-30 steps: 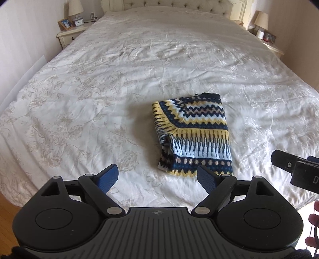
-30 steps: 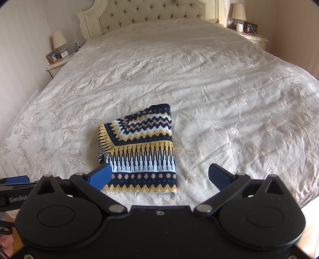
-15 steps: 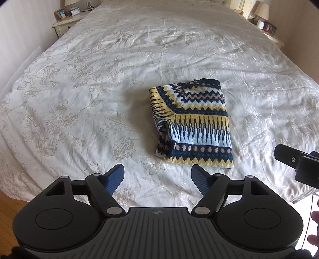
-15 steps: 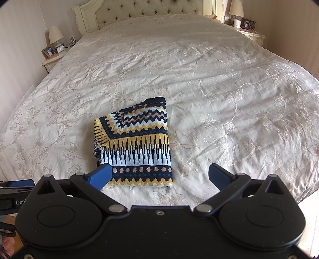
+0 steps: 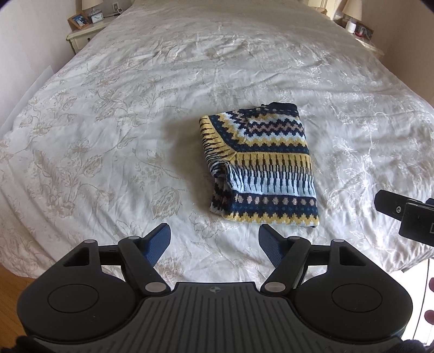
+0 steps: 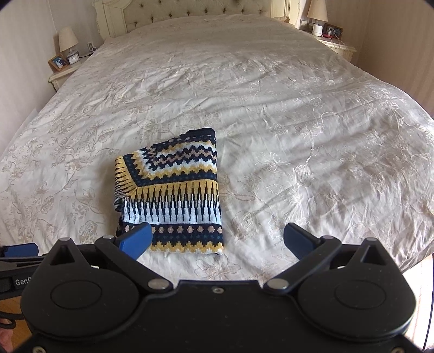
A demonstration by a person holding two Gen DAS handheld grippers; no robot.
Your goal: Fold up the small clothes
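Note:
A small knitted sweater with navy, yellow and white zigzag bands lies folded into a rectangle on the white bedspread. It also shows in the right wrist view. My left gripper is open and empty, just short of the sweater's near left corner. My right gripper is open and empty above the near edge of the sweater, its left fingertip over the lower left corner. Neither gripper touches the sweater.
The bed's near edge runs just in front of the grippers, with wood floor below. Nightstands with lamps stand at both sides of the tufted headboard. The right gripper's body shows at the right of the left wrist view.
Both grippers have tilted down and moved slightly nearer over the bed, so the sweater sits lower and larger in view. The sweater has not moved. Both stay open.

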